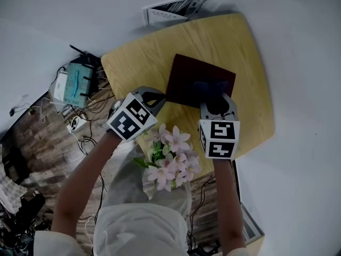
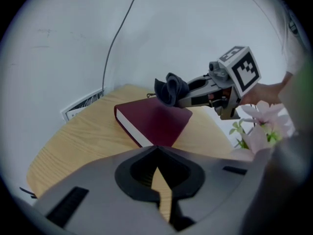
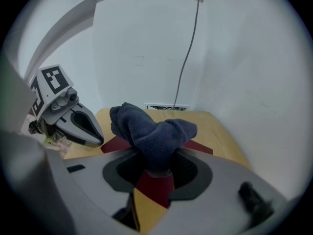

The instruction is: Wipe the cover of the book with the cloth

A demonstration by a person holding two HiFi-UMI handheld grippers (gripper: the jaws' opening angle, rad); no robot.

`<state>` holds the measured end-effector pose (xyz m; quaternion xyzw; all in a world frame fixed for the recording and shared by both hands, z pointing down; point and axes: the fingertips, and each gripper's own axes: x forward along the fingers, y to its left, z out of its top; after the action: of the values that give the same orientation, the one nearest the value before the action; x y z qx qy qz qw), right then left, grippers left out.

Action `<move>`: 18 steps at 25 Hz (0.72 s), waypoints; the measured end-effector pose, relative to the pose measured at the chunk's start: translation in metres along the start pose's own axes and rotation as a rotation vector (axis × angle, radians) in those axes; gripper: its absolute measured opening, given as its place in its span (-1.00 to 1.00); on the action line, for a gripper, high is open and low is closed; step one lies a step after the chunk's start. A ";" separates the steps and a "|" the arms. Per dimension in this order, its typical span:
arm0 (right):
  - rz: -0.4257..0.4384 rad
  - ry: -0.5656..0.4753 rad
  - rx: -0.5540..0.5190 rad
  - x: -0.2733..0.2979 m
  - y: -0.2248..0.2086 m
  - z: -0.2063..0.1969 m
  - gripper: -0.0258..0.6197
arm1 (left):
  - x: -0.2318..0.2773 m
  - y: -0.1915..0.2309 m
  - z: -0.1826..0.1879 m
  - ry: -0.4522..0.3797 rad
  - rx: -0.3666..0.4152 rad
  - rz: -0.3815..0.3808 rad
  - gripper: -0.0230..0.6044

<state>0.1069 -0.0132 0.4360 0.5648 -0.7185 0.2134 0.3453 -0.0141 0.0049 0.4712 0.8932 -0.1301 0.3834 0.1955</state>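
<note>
Book (image 1: 200, 81) lies under the cloth (image 3: 149, 131) clamped in right hand-held gripper (image 3: 155, 169); left hand-held gripper (image 2: 156, 151) closed, empty.

Book (image 3: 198, 146) mostly hidden behind cloth (image 3: 151, 130), flowers (image 2: 261, 124) blurred

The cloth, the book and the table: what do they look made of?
Cloth: dark blue, fuzzy pile and soft folds, likely terry or microfibre. Book: matte maroon cover, probably board, with white paper page edges. Table: pale wood grain, smooth; solid wood or laminate, can't tell.
</note>
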 end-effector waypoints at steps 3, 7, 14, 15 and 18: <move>0.025 0.020 -0.036 0.000 0.019 0.000 -0.46 | 0.002 -0.002 -0.001 -0.020 -0.001 -0.011 -0.89; 0.076 0.044 -0.046 0.000 0.040 -0.006 -0.46 | 0.003 -0.002 0.000 -0.030 -0.010 -0.015 -0.89; 0.125 0.096 -0.064 0.000 0.060 -0.023 -0.46 | 0.003 -0.001 0.004 -0.051 -0.017 -0.025 -0.89; 0.128 0.100 -0.066 0.001 0.061 -0.025 -0.46 | 0.004 -0.001 0.005 -0.057 -0.025 -0.028 -0.89; 0.132 0.106 -0.074 0.004 0.061 -0.027 -0.46 | 0.006 -0.002 0.008 -0.071 -0.046 -0.027 -0.89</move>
<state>0.0548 0.0198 0.4625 0.4910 -0.7421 0.2385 0.3889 -0.0044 0.0023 0.4707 0.9033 -0.1336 0.3457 0.2162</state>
